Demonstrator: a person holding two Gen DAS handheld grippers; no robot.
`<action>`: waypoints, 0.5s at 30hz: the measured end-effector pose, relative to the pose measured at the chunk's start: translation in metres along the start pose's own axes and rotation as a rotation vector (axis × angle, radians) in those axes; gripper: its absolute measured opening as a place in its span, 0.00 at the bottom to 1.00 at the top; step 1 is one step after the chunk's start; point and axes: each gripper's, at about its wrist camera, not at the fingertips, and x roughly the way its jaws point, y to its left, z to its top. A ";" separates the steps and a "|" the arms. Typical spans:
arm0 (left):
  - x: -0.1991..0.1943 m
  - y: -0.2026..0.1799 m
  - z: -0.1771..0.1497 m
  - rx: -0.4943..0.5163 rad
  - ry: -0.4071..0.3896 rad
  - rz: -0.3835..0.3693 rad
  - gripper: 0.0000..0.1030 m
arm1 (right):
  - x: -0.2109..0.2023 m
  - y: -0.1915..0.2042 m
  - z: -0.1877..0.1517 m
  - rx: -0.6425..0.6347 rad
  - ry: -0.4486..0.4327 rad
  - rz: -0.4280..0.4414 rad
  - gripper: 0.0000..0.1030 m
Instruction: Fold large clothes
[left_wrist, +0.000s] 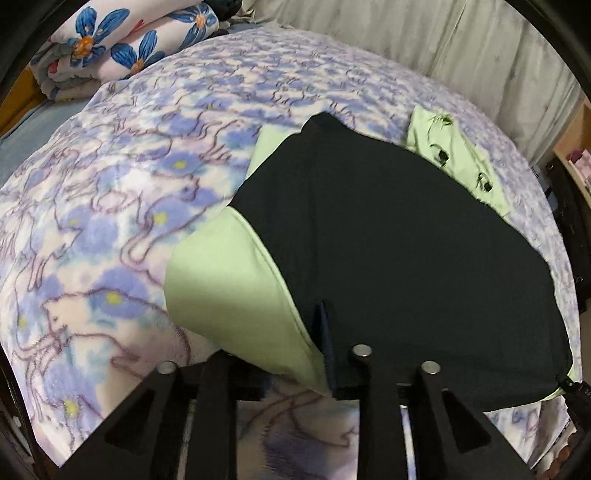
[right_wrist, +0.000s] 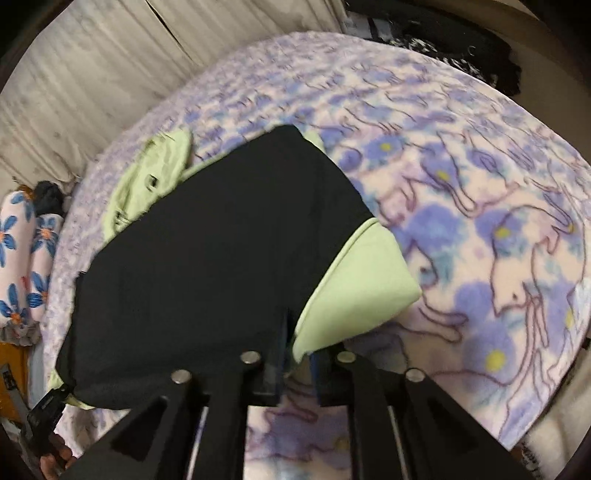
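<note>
I'm partway through. The hoodie lies spread on the bed, in the middle of it and reaching down to the near edge, where both my tools are. Its black body is flat and fairly smooth. A green sleeve sticks out at the side by my left gripper, and another green sleeve sticks out by my right gripper.

The green hood is not yet tucked in and lies loose beyond the black part. So I judge the laying-out done and most of the folding not: sleeves in, hood down, then the length doubled over.

The hoodie's long axis runs from the near edge of the bed toward the far edge. The hood points to the far edge and the hem to me.

Both my grippers sit at the hem, one toward each near corner. The jaws of each stand a little apart. A bit of green cloth lies in the gap, but the pads are not clamped on it, so I count both as let go.
</note>
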 end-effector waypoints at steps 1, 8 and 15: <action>-0.001 0.001 0.000 0.003 0.001 0.003 0.28 | -0.002 -0.002 0.000 0.003 0.003 -0.012 0.19; -0.027 0.017 0.000 -0.004 -0.081 0.164 0.57 | -0.024 -0.023 0.004 0.062 -0.033 -0.113 0.24; -0.051 0.023 0.007 0.015 -0.175 0.199 0.57 | -0.045 -0.021 0.017 0.025 -0.164 -0.138 0.24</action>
